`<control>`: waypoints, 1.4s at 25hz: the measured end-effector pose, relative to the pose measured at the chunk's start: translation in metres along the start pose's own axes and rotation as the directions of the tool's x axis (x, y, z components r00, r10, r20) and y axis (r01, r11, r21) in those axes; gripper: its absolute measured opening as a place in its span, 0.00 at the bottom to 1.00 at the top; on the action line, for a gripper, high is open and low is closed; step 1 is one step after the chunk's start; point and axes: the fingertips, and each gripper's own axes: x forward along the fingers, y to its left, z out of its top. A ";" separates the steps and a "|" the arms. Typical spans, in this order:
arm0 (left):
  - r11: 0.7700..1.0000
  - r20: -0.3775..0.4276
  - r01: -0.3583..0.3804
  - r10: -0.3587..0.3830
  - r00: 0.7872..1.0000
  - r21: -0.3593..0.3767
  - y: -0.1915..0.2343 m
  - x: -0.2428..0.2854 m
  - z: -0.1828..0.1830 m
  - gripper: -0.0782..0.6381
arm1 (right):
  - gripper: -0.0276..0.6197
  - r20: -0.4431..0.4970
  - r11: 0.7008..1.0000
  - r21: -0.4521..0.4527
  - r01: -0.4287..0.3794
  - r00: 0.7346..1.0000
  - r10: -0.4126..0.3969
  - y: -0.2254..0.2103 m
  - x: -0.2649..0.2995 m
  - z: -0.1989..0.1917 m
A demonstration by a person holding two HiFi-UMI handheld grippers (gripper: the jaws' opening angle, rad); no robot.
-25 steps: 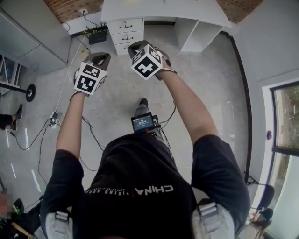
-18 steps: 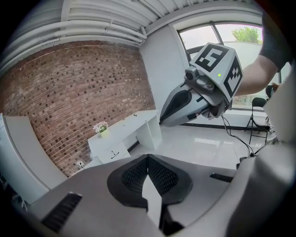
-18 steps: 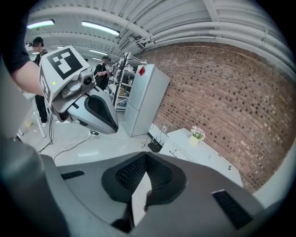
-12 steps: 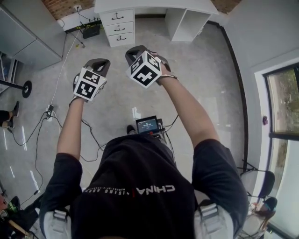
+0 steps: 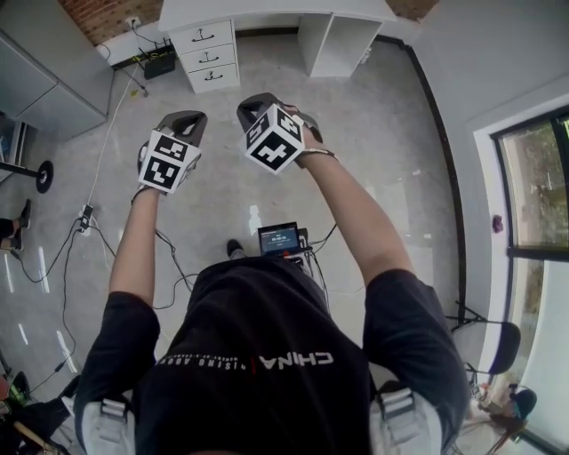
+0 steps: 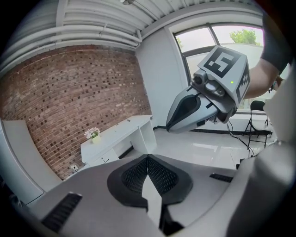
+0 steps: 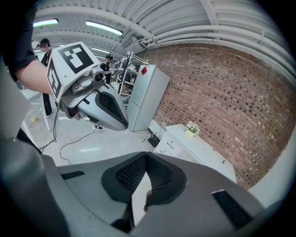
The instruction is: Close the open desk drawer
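Standing well apart from white three-drawer desk (image 5: 267,11): left gripper (image 6: 148,159), right gripper (image 7: 145,157), both closed, empty. Drawer fronts (image 5: 207,56) look flush; likely rigid, light-sliding; push panel beside dark handle.

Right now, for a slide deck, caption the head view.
Person holds left tongs and right tongs, both shut, facing a white desk.

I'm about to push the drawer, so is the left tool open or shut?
Shut: the left tool has its pads meeting at their tips, with nothing between them.
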 end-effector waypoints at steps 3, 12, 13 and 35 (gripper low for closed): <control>1.000 0.016 -0.006 0.006 1.000 0.004 -0.009 -0.009 0.007 0.13 | 0.06 0.017 1.000 -0.003 0.005 1.000 -0.005 0.008 -0.008 0.006; 0.999 0.007 -0.032 0.032 0.999 0.000 -0.001 -0.011 0.011 0.13 | 0.06 0.035 1.000 -0.007 -0.019 0.999 0.019 0.012 -0.005 0.012; 0.999 0.006 -0.035 0.035 0.999 0.000 0.000 -0.012 0.010 0.13 | 0.06 0.035 1.000 -0.008 -0.020 0.999 0.020 0.013 -0.005 0.013; 0.999 -0.013 -0.032 0.033 0.999 0.034 0.001 0.002 0.011 0.13 | 0.06 0.023 0.999 -0.041 -0.014 1.000 0.015 0.004 0.003 0.009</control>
